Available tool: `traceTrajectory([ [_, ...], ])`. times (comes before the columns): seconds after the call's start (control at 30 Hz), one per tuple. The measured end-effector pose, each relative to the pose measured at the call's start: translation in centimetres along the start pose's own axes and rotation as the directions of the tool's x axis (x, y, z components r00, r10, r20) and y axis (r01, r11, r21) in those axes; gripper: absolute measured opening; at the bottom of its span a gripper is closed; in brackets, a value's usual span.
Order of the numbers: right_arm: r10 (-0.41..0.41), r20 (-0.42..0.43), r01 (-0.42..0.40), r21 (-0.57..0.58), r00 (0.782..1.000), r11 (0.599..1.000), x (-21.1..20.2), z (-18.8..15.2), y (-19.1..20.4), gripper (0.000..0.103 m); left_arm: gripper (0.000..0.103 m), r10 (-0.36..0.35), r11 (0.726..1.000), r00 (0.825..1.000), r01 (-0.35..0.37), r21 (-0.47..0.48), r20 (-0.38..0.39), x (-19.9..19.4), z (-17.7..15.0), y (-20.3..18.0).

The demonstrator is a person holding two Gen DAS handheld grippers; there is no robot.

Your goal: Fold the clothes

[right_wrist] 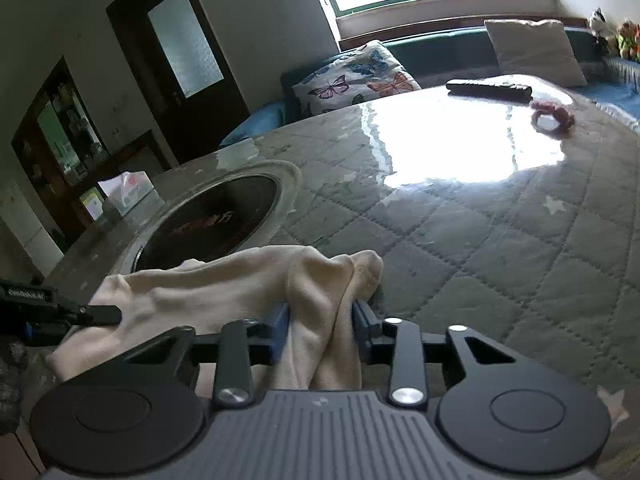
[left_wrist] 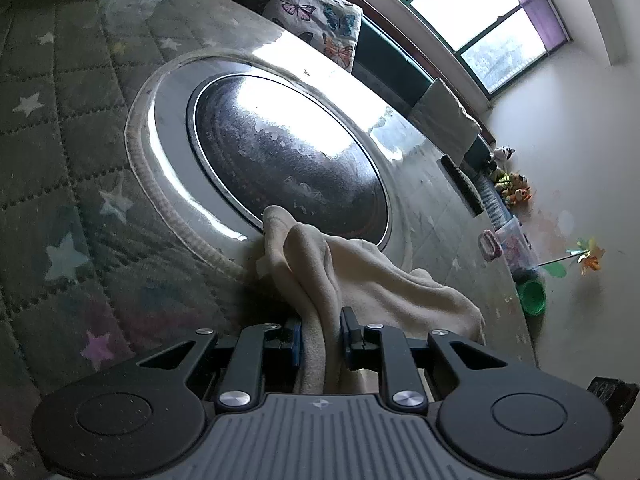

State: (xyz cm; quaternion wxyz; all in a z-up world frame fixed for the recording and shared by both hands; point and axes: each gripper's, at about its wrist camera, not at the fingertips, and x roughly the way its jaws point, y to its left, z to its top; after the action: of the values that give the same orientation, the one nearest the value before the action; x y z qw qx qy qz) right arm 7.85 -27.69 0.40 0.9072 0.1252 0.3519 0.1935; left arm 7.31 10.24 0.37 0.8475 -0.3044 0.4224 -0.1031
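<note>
A cream-coloured, soft fleece garment is held bunched between the two grippers, low over the quilted, star-patterned surface. The left gripper is clenched on a gathered fold of the cloth, which passes straight between its blue-padded fingers and spills forward and to the right of them. The right gripper is likewise clamped on a thick double fold of the same garment, which rises just ahead of its fingers and trails away to its left, where the black tip of the left gripper can be seen touching the cloth.

The two holds appear to have been taken at separate points of the garment so that it can be stretched out between them; as it stands, the cloth is crumpled and slack, so the fold itself is judged not yet begun. Just ahead of both grippers a round dark glass hob, set in a pale ring in the surface, lies partly under the cloth's far edge. Open quilted surface lies to the right of the right gripper, a likely place for spreading. Far ahead, a black remote control and a pink ring rest well apart from the garment.
</note>
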Motion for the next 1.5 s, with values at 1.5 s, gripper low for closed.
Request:
traceTrajectory([
  [1.5, -0.355, 0.111, 0.354, 0.035, 0.928, 0.935, -1.9, 9.2, -13.6, 0.017, 0.052, 0.086, 0.906, 0.996, -0.063, 0.419, -0.036, 17.2, 7.5, -18.2],
])
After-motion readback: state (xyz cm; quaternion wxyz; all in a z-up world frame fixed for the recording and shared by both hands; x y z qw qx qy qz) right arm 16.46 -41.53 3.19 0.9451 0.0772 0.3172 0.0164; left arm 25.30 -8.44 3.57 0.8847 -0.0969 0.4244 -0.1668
